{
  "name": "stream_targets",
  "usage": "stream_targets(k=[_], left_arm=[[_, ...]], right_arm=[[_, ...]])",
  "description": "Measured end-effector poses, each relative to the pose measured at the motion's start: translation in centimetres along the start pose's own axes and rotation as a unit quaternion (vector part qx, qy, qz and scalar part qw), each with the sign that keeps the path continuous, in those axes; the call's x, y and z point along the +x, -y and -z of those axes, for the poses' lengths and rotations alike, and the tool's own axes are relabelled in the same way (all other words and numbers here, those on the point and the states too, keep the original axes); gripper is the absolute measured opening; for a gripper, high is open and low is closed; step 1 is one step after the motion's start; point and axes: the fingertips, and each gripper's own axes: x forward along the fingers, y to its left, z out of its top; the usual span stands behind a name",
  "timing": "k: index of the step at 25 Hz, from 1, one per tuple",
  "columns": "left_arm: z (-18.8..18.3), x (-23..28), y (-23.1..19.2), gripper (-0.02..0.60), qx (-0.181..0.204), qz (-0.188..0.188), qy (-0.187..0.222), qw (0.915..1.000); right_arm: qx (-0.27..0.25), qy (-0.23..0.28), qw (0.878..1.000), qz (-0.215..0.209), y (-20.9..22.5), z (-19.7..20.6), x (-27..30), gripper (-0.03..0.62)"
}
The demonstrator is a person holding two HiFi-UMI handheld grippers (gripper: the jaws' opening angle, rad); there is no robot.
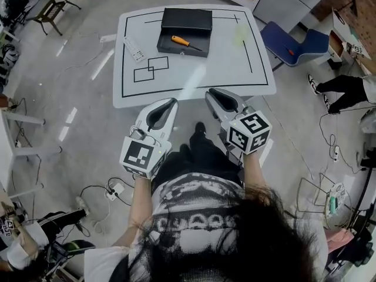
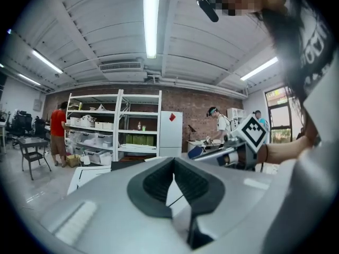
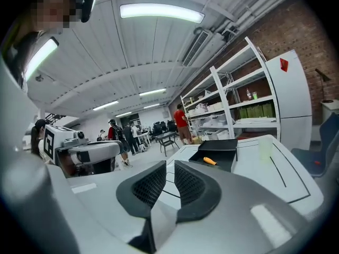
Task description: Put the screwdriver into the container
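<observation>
The screwdriver (image 1: 185, 43), orange-handled with a dark shaft, lies inside the black container (image 1: 202, 21), slantwise on its floor, handle toward the left and tip toward the right as I see it from the head view. The container is a shallow open case with its lid folded back behind it, and it stands at the far middle of the white table (image 1: 223, 69), inside the black tape lines marked on the top. To the left of the case, just beside it but not touching, a white remote control (image 1: 134, 49) lies on the table, and nearer to me two overlapping tape rectangles (image 1: 150, 69) are marked out. To the right of the case stands a pale translucent cup (image 1: 239, 35), apart from it. A blue chair (image 1: 294, 44) sits off the table's right side. Both my grippers hang at the near edge of the table, well apart from the case, and they touch nothing on it. The right gripper (image 3: 169, 164) points toward the case; its ribbed pads stand narrow, with only a slim gap between them, and there is nothing in that gap. The left gripper (image 2: 173, 161) has its pads meeting at the tips, with nothing between them, and it looks out over the table at a white shelving rack (image 2: 114, 126) against a brick wall, where a person in a red shirt (image 2: 57, 128) stands.
</observation>
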Motion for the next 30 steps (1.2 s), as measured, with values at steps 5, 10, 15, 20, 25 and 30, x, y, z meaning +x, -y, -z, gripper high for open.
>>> stream_targets(k=[5,10,15,20,25,30], left_arm=[[-0.3,0.0,1.3,0.000,0.001,0.014,0.003,0.9999],[-0.7,1.1,2.0,0.000,0.001,0.022,0.001,0.9998],[-1.1,2.0,2.6,0.000,0.002,0.025,-0.001,0.9997],[-1.1,2.7,2.7,0.000,0.002,0.022,-0.002,0.9998],[-1.1,3.3,2.4,0.000,0.000,0.014,-0.006,0.9999],[-0.9,4.2,2.0,0.000,-0.003,0.005,-0.009,0.9999]], right_arm=[[-0.008,0.011,1.000,0.012,-0.4,-0.3,-1.6,-0.006],[-0.025,0.003,1.000,0.015,-0.1,-0.4,-2.1,-0.006],[-0.034,-0.005,0.999,0.011,0.3,-0.4,-2.5,-0.006],[-0.041,-0.008,0.999,0.006,0.9,-0.4,-2.4,-0.006],[-0.043,-0.012,0.999,0.000,1.5,-0.5,-2.0,-0.006],[-0.046,-0.014,0.999,-0.006,2.2,-0.5,-1.5,-0.005]])
